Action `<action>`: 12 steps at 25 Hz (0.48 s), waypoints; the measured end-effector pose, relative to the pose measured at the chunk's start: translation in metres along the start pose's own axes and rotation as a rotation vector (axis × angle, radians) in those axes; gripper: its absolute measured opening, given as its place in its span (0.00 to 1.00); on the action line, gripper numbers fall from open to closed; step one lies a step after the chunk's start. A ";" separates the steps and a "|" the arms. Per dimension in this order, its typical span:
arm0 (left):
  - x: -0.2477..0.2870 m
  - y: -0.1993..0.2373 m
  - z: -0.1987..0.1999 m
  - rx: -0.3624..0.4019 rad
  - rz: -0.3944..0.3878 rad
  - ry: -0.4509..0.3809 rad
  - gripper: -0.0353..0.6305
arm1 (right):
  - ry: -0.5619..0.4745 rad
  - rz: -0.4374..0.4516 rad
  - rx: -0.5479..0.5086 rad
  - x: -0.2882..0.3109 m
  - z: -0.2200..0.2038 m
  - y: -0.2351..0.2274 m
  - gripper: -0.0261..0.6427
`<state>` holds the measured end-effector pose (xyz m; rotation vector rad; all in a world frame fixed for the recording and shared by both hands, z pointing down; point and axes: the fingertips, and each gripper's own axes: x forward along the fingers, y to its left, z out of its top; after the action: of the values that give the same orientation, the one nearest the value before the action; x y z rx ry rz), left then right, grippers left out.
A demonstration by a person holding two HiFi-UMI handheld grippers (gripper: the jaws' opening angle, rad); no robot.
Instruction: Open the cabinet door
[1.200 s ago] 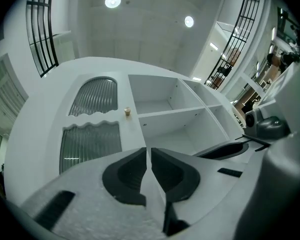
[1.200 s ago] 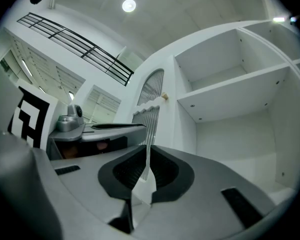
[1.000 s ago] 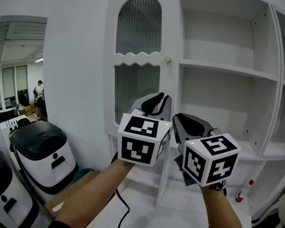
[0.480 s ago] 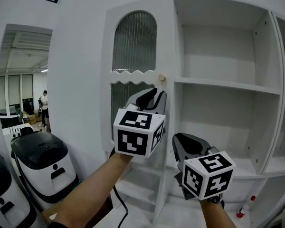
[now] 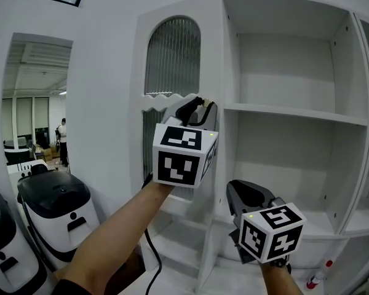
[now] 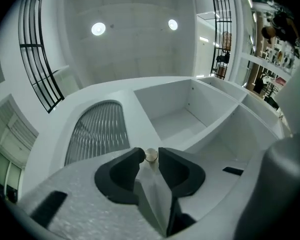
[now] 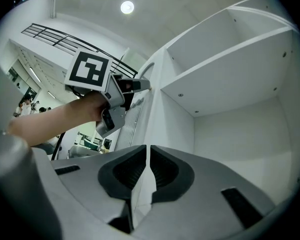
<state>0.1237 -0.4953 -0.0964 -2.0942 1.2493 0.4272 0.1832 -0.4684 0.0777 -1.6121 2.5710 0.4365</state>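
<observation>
The white cabinet door has ribbed glass panels and stands closed at the left of the cabinet. Its small round knob sits right between the tips of my left gripper. Those jaws stand about a knob's width apart, and I see no firm squeeze on it. In the head view my left gripper is raised to the door's right edge and covers the knob. Lower and to the right, my right gripper is shut with nothing in it, pointing at the shelves. The right gripper view shows its closed jaws and the left gripper at the door.
Open white shelves fill the cabinet to the door's right. A white and black machine stands on the floor at lower left, beside a glass opening onto an office. A black cable hangs under my left arm. A red-capped bottle is at lower right.
My left gripper has risen along the door's edge up to the knob. My right gripper has sunk lower in the picture and stays shut.
</observation>
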 end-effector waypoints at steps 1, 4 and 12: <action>0.002 0.001 0.000 -0.001 0.005 0.007 0.21 | -0.001 0.006 0.001 0.001 0.000 0.000 0.07; 0.007 0.000 -0.002 0.006 0.009 0.030 0.21 | 0.004 0.026 0.000 0.002 -0.003 0.001 0.07; 0.011 -0.005 0.000 0.065 0.027 0.060 0.19 | 0.006 0.061 0.020 0.002 -0.010 -0.002 0.07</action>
<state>0.1333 -0.5016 -0.1009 -2.0515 1.3101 0.3333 0.1848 -0.4733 0.0867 -1.5344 2.6257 0.4094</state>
